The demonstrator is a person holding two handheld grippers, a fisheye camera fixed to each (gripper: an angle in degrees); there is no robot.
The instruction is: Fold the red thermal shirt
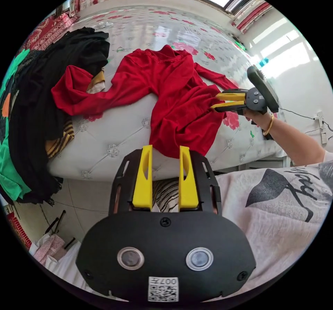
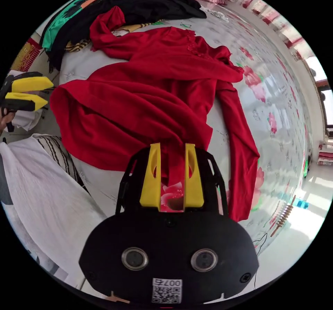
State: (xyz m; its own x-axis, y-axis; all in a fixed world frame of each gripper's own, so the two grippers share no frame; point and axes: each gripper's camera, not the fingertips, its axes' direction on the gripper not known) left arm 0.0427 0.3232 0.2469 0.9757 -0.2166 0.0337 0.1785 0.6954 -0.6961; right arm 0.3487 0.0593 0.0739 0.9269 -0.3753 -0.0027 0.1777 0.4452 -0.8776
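Observation:
The red thermal shirt lies crumpled on the bed, one sleeve stretching onto the clothes pile. In the left gripper view my left gripper stands open just short of the shirt's hem, which hangs over the bed's edge, and nothing sits between its jaws. My right gripper is at the shirt's side edge, held by a hand. In the right gripper view the shirt spreads ahead. My right gripper has red cloth running between its jaws, which stand apart. The left gripper hovers near the hem corner.
A white tufted bed with a glossy floral cover holds everything. A heap of black clothes with a green garment fills one end. The person's white printed top is close by, with tiled floor below.

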